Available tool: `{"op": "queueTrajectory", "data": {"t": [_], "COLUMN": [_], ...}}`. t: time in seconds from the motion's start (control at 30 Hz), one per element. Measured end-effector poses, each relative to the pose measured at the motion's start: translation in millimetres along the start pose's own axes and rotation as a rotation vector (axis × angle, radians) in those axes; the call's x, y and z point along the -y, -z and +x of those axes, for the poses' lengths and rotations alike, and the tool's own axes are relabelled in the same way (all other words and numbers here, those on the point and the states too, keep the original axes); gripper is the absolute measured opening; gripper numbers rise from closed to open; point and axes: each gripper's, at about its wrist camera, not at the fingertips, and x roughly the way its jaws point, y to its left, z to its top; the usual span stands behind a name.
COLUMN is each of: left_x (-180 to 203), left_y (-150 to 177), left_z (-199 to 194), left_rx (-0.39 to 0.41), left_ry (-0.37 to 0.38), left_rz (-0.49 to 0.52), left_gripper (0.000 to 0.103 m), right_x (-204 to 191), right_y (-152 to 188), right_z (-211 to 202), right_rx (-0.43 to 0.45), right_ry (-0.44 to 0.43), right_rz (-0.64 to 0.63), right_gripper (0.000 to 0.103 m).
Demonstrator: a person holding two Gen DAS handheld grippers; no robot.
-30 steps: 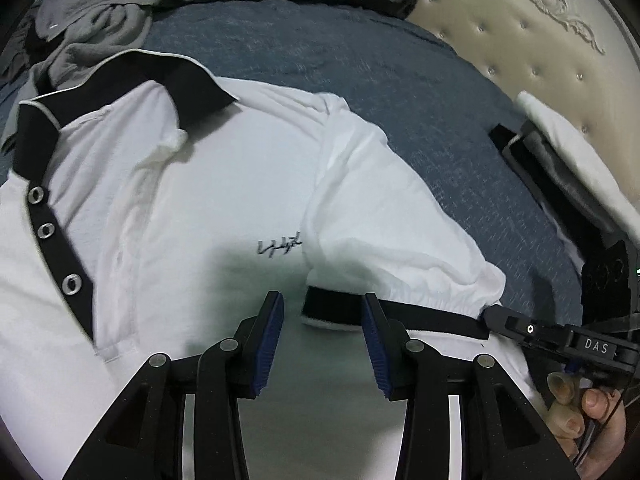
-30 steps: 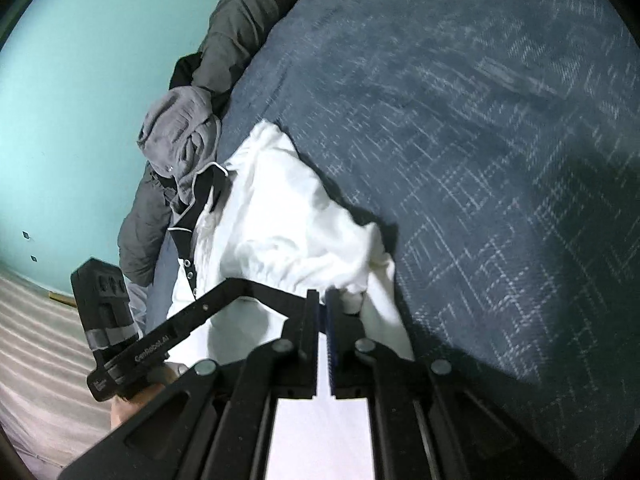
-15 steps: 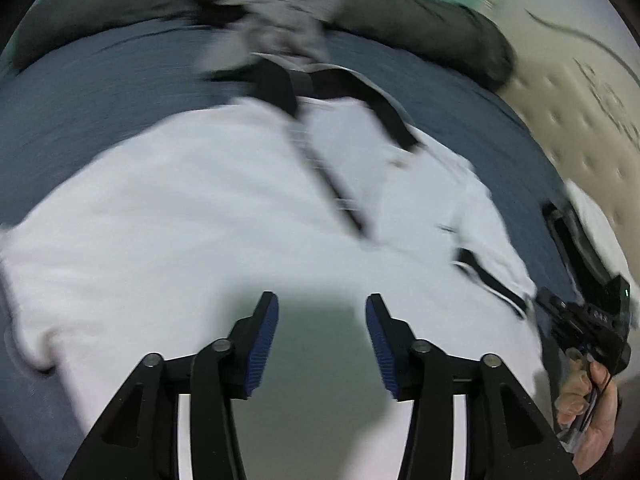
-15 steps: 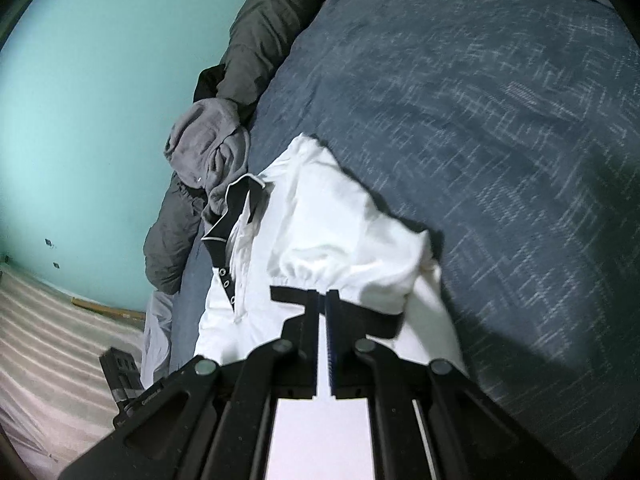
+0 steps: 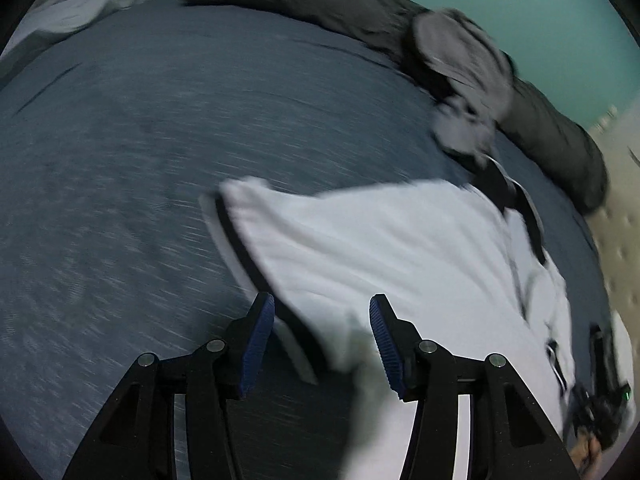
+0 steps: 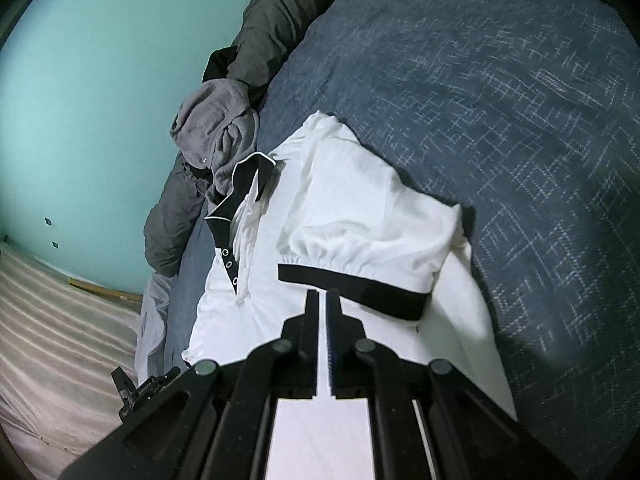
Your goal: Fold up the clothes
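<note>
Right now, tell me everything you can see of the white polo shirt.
The white polo shirt lies face up on the blue bedspread, soft knit, with black collar, snap placket and black sleeve cuffs. One sleeve is folded over the chest, its cuff beside the shut right gripper. The other sleeve lies spread under the opening left gripper.

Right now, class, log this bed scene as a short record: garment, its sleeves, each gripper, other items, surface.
garment: white polo shirt, black collar, front up, lying on the bed
right sleeve: folded over the chest, black cuff across it
left sleeve: spread out on the bed, black edge visible
left gripper: jaws opening, over the left sleeve, pads not pressing it
right gripper: shut, tips at the cuff; grip not clear
other items: grey garment beside the collar, dark bedding behind
surface: blue bedspread
</note>
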Motion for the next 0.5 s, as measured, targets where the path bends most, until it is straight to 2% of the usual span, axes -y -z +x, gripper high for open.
{"op": "queueTrajectory", "data": {"t": [0.1,0.23,0.5], "left_x": [-22.9,-41.5,-55.7], "left_y": [-9.9,-17.8,-34.5], "left_z": [6.5,14.2,30.3], "left_rx": [0.011,0.021,0.063], "left_ry": [-0.044,-0.059,-0.039], "left_rz": [-0.043,-0.067,-0.084], "left_gripper": [0.054,0.054,0.054], "right_x": [-0.2,2.7,0.3], "right_y": [1.3,0.8,0.9], "right_z": [3.4,3.9,4.7], "right_rx": [-0.004,-0.001,0.006], "right_ry": [0.012,0.016,0.014], "right_rz": [-0.016,-0.014,-0.028], "right_gripper": [0.004,0.004,0.004]}}
